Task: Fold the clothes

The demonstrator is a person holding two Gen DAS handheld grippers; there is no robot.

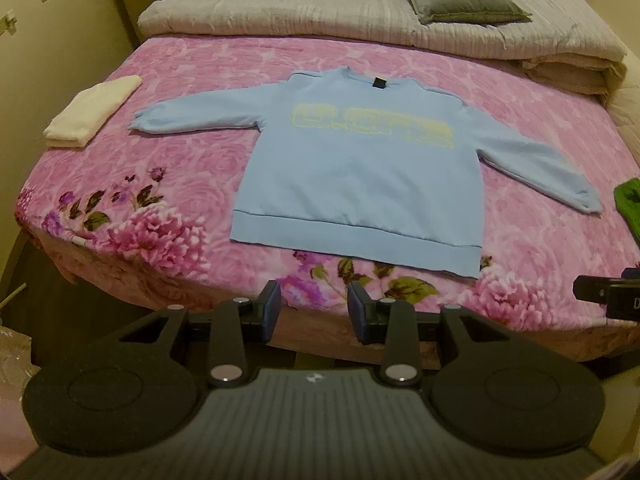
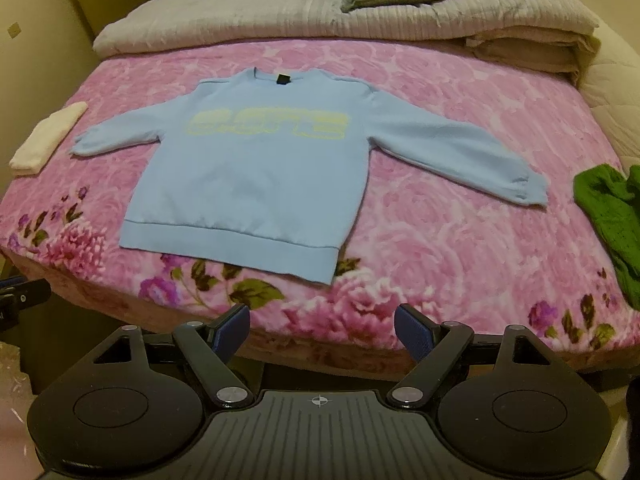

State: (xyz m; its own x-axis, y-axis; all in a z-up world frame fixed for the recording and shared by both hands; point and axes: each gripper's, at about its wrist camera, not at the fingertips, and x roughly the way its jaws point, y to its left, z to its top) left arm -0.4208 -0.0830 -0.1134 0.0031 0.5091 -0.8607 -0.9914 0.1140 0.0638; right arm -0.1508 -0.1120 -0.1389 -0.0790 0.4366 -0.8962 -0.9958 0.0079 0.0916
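A light blue sweatshirt [image 1: 360,176] with yellow lettering lies flat on the pink floral bed cover, both sleeves spread out; it also shows in the right wrist view [image 2: 256,184]. My left gripper [image 1: 314,312] is open and empty, held off the bed's front edge, just short of the sweatshirt's hem. My right gripper [image 2: 322,334] is open wide and empty, off the front edge, to the right of the hem. A green knitted garment [image 2: 612,220] lies crumpled at the bed's right side.
A folded cream cloth [image 1: 94,110] lies at the bed's left side. A folded grey quilt [image 1: 320,12] with a grey pillow [image 1: 464,0] on it lies across the head of the bed. The pink bed cover [image 1: 168,184] ends at the front edge near both grippers.
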